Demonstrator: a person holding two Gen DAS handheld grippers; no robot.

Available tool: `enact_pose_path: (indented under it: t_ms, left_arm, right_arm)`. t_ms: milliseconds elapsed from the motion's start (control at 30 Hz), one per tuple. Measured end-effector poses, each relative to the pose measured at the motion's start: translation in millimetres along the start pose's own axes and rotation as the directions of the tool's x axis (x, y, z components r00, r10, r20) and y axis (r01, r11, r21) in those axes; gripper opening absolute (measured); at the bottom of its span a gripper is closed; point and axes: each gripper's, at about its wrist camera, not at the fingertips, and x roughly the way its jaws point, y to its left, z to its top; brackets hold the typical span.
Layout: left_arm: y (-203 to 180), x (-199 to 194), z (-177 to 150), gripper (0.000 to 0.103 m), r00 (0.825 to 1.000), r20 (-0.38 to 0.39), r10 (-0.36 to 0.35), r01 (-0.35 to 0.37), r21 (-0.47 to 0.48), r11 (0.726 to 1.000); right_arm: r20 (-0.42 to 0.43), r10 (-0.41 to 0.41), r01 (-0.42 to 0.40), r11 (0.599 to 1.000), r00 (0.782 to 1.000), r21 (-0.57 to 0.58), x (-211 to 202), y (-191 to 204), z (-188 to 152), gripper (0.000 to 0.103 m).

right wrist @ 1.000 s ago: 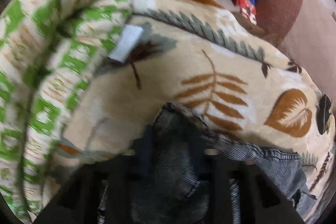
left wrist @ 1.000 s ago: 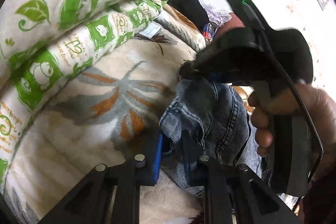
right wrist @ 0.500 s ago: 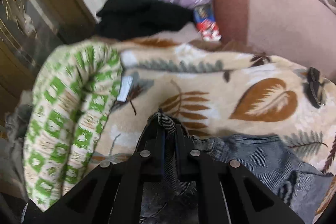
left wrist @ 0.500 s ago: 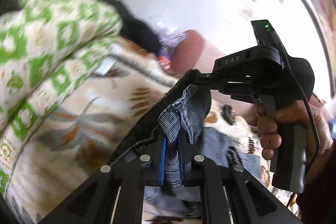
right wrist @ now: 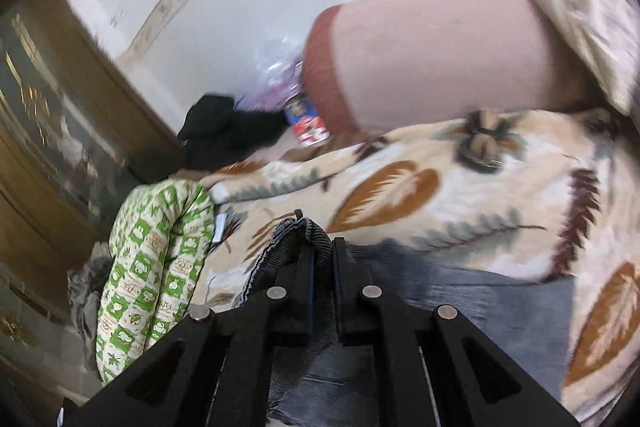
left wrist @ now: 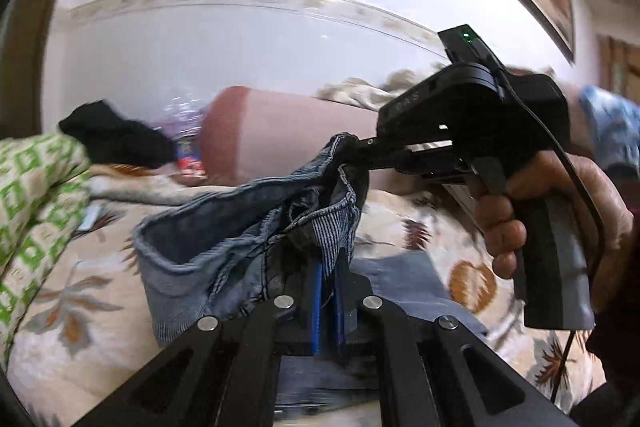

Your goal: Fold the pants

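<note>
Both my left gripper (left wrist: 328, 301) and right gripper (right wrist: 321, 281) pinched the pants (left wrist: 224, 227)' hem; limp, heavyish denim, best held at seams.

The cream leaf-patterned blanket (right wrist: 460, 195) serves as landmark. At its left edge rises a rolled green-and-white quilt (right wrist: 156, 263); behind it a pink cylindrical bolster (right wrist: 432, 55) and a black cloth heap (right wrist: 224, 135) block passage. Its right side lies open.
</note>
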Motion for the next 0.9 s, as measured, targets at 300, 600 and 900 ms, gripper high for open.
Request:
enact_pose_path:
  t_ms: [300,600,900]
  left_arm:
    - [-95.5,6.0,-31.5,0.006,0.987,-0.077,-0.139,0.155,0.278,0.948]
    - [-56.1,3.9,-5.5,0.006,0.999,-0.014,-0.038,0.04,0.227,0.973]
    - [-37.6,76.2,-45.3,0.007,0.965,-0.252,0.079,-0.018,0.233,0.972]
  right_arm:
    - [0.086,0.007,-0.027,0.972,0.996,0.232,-35.5,-141.2,-20.3,0.008]
    - [0.028,0.039,-0.047,0.914,0.999,0.402,-8.9,-228.0,-30.0,0.009]
    - [0.003,-0.14,0.126,0.906,0.99,0.403,-34.9,-232.7,-36.3,0.049]
